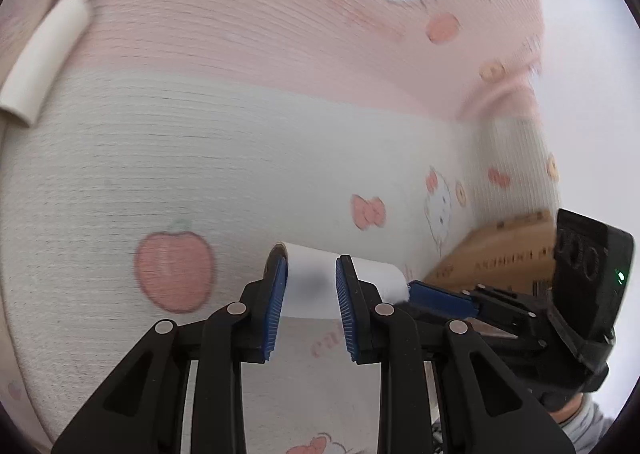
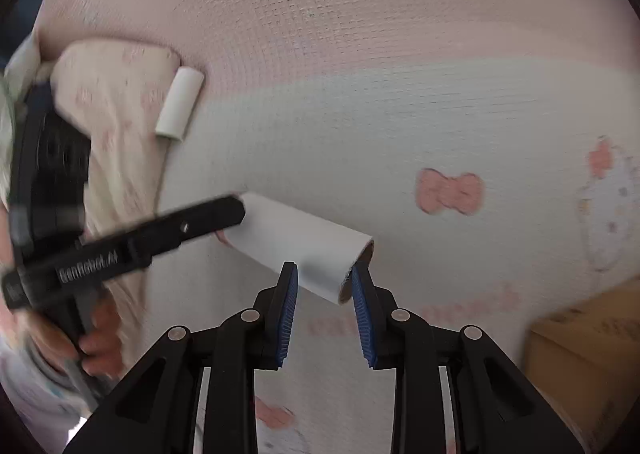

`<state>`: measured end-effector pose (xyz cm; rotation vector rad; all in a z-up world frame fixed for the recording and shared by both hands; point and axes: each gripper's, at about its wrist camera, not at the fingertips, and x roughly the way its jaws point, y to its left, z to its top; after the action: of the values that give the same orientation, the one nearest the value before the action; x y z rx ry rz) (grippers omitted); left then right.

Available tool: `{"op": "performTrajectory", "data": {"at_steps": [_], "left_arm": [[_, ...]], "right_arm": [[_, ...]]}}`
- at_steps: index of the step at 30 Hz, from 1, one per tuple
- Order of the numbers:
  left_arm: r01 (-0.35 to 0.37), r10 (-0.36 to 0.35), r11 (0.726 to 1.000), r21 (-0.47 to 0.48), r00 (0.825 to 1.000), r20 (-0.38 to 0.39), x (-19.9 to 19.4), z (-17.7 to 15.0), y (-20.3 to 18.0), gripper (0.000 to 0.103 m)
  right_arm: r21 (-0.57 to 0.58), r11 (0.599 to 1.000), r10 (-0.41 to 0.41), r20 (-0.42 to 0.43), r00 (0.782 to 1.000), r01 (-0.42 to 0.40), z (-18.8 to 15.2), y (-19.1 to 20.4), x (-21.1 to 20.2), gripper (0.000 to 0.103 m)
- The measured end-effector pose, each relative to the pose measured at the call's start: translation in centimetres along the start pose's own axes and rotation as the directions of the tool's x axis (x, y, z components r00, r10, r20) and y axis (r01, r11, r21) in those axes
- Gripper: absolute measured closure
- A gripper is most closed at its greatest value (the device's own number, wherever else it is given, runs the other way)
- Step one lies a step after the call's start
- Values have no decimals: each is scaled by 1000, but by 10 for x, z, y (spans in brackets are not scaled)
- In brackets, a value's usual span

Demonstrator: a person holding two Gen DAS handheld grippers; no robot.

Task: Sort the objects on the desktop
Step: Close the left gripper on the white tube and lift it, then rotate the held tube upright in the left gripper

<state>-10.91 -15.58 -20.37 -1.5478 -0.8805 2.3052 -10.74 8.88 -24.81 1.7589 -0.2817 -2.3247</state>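
White paper roll [image 1: 308, 282] lies across both grippers, raised over the pink and cream cartoon mat [image 1: 240, 142] covering the tabletop. The left gripper [image 1: 311, 274] clamps one end between its blue pads [image 1: 276, 302], its opening narrow and filled by the roll. In the right wrist view the right gripper [image 2: 324, 282] grasps the other end at the rim, one pad outside, the other at the open mouth. There the left gripper's black finger [image 2: 160, 230] reads "GenRobot.AI"; a hand [image 2: 100, 346] grips its handle at 8 o'clock. A smaller white tube [image 2: 180, 108] lies on the mat at 10 o'clock, touching a folded patterned cloth [image 2: 112, 94]. The mat bears "cat & peach" at 12 o'clock. A cardboard box [image 2: 588, 366] at 4 o'clock carries unreadable print.
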Motion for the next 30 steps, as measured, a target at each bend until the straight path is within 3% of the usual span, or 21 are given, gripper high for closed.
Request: {"op": "performTrajectory", "data": {"at_steps": [4,10,13,17,18,20,21,22,26,30], "left_arm": [[22,-20,999,40,999,-47,12,-3,-9,75],[13,-8,997,82,998,-67,23,-8,-23,75],[-16,23,994,105,997,-69,24,-11,-30,75],[-87,90,991,106,996,-24,12,-14,-31,59],[-88,89,992,91,996,-6,7,-15,-30,53],[-83,81,995,51,996,30,-4,-18,-25,52],[-80,79,996,34,996,42,-8,-20,-23,51],[-79,78,997,15,996,51,-12,-22,-21,51],[-70,73,996,-52,996,53,-15,-37,-15,50],[-76,79,995,-58,996,52,-9,-52,-18,50]], "right_arm": [[-6,999,-37,-25,999,37,-21,-4,1,78],[55,998,36,-47,998,-34,-39,-18,3,78],[18,1000,-1,-38,999,2,-40,-16,-1,78],[-61,997,-43,-52,998,40,-42,-11,-7,77],[-80,995,-57,-50,997,53,-43,-9,-8,74],[-133,986,-106,-25,994,102,-45,-4,-12,59],[-164,977,-137,-7,990,134,-47,-1,-15,44],[-188,969,-160,13,987,159,-47,2,-15,38],[-302,929,-211,37,977,213,-49,14,-8,38],[-305,930,-215,-3,977,204,-43,18,7,38]]}}
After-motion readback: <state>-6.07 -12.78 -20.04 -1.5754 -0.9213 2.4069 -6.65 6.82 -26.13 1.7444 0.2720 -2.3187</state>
